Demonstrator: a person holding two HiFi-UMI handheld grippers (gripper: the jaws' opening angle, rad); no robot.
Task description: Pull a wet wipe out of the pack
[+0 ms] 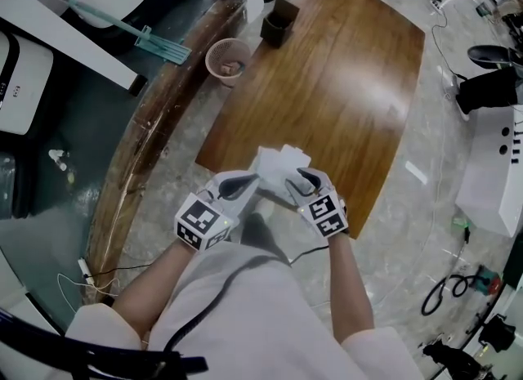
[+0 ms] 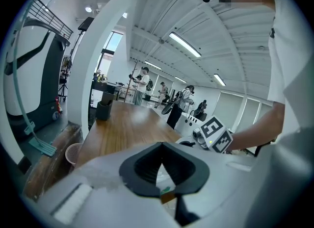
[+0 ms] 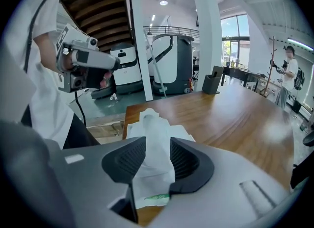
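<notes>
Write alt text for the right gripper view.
A white wet wipe stands up from its pack between the right gripper's open jaws, over a wooden table. The left gripper shows at upper left, beside a person's white shirt; a large white-and-grey machine stands beyond the table.

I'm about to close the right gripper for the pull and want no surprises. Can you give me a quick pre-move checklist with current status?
1. Wipe stands up between the right gripper jaws: ok.
2. Right jaws apart, not clamped on the wipe: ok.
3. Pack lies flat on the table, near its corner: ok.
4. Left gripper holds the pack down: cannot tell. Its jaw tips are together, and the pack shows below them.
5. Both grippers close to the pack in the head view: ok.
</notes>
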